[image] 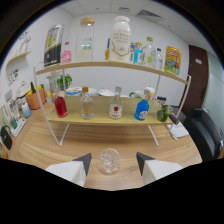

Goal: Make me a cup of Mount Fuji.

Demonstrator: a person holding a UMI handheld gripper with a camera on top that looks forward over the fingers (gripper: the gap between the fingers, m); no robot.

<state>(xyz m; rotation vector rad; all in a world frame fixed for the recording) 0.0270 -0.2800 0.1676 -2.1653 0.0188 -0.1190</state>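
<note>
A clear glass [108, 161] stands on the wooden tabletop [50, 145], between the two fingers of the gripper [113, 161] and slightly nearer the left one. It looks to hold ice or something similarly pale and lumpy, though the contents are hard to make out. The jaws are released: a gap shows on each side of the glass, and it rests on the tabletop under its own weight.

The step in hand looks like taking hold of this glass as the vessel for the drink. To do it well, centre the gripper first so both fingers meet the wall together. Otherwise the nearer finger will push the glass sideways across the smooth wood. Close slowly and low on the body, where a round glass is steadier, and lift only once both sides press firmly. Keep it upright so the contents stay in.

Beyond the fingers, a two-tier shelf [110, 119] carries the likely ingredients. On the lower tier stand a red bottle [60, 106], a clear bottle [86, 107], a red-labelled bottle [115, 107] and a blue bottle [142, 110]. Taller containers line the top tier, among them a large white bottle [120, 39]. Which of them the recipe calls for cannot be told from here.
</note>
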